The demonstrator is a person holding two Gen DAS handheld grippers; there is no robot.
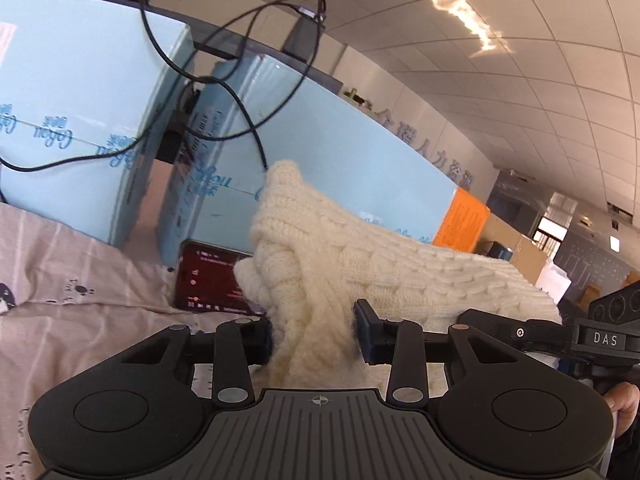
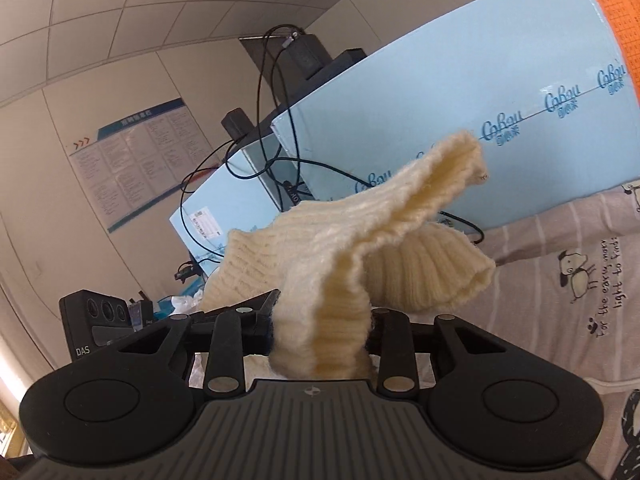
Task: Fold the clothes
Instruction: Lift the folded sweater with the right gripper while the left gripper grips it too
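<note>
A cream cable-knit sweater [image 1: 360, 256] hangs lifted between both grippers above a bed sheet [image 1: 72, 280]. My left gripper [image 1: 316, 334] is shut on a bunched fold of the knit, which rises in front of the camera. My right gripper [image 2: 320, 330] is shut on the sweater's ribbed edge [image 2: 328, 312]; a ribbed cuff [image 2: 436, 272] sticks out behind it. The right gripper's body [image 1: 600, 336] shows at the right edge of the left wrist view, and the left gripper's body [image 2: 96, 324] at the left of the right wrist view.
Pale blue foam boards [image 1: 80, 120] stand upright behind the bed, with black cables [image 1: 240, 92] hanging over them. A phone with a lit dark red screen [image 1: 212, 280] lies on the sheet by the boards. The sheet [image 2: 560, 280] is beige-pink with small dog prints.
</note>
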